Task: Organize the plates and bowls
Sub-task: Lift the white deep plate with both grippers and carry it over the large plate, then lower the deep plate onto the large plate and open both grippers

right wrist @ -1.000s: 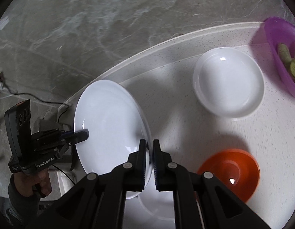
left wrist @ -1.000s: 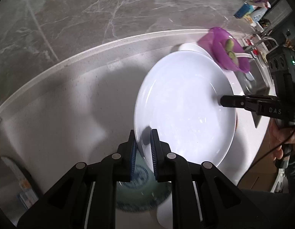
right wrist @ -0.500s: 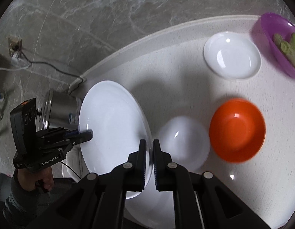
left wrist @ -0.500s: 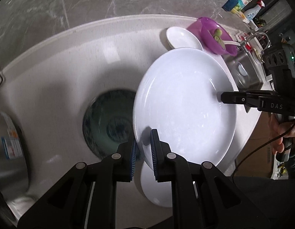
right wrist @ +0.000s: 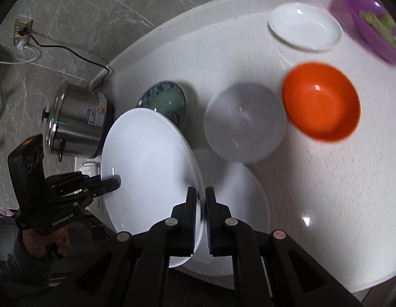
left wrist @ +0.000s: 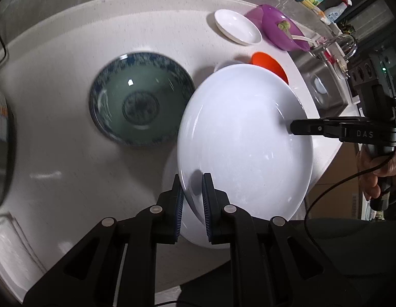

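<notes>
Where both tools clamp, glossy round white plate (left wrist: 244, 138) gleams.

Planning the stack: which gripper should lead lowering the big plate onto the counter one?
Right, probably: the right gripper pinches the rim of the held plate above the counter plate, mostly uncovered in its view; the left gripper holds the far rim, off it.

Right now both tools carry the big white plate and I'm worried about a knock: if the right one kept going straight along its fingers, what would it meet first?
Probably the second white plate lying flat on the counter, directly below the right tool. Depth is unclear.
</notes>
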Available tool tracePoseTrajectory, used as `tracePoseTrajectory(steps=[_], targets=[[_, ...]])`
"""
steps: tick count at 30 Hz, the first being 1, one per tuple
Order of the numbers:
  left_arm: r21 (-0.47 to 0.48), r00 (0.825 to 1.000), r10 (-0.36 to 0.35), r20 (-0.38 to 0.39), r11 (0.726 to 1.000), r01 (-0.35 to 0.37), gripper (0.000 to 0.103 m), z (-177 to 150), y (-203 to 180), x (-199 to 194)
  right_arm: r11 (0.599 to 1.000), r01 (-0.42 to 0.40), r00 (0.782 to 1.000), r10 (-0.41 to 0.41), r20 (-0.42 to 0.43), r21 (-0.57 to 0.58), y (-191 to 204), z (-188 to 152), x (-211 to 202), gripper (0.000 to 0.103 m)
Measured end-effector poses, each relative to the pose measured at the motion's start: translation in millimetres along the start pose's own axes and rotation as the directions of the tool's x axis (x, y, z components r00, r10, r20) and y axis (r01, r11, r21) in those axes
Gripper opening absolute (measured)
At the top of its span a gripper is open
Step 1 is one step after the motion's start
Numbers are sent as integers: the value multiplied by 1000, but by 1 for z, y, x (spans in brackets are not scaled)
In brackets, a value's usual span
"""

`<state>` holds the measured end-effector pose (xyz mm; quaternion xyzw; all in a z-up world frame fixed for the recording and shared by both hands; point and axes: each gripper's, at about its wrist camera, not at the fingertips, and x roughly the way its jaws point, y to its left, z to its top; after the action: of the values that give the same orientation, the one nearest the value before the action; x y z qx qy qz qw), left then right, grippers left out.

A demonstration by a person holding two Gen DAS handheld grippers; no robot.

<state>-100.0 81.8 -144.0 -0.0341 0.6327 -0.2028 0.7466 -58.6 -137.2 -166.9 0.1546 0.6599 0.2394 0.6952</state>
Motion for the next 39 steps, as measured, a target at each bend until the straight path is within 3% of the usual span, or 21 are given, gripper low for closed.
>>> tracePoseTrajectory(steps=[11, 18, 32, 39], targets=[[13, 999, 39, 16, 999, -39, 12, -55, -10, 45, 999, 50, 998, -49, -32, 19, -24, -36, 33, 10], [19, 996, 86, 24, 996, -86, 12, -63, -5, 70, 997, 76, 997, -76, -28, -2, -31, -47, 56, 10], [32, 994, 106, 10, 994, -106, 13, -67, -1, 101, 993, 118, 993, -118, -19, -14, -40, -57, 77, 11], [40, 994, 104, 36, 994, -105, 15, -64, 1, 105, 978, 184, 983, -182, 24, -102, -28, -56, 80, 13]])
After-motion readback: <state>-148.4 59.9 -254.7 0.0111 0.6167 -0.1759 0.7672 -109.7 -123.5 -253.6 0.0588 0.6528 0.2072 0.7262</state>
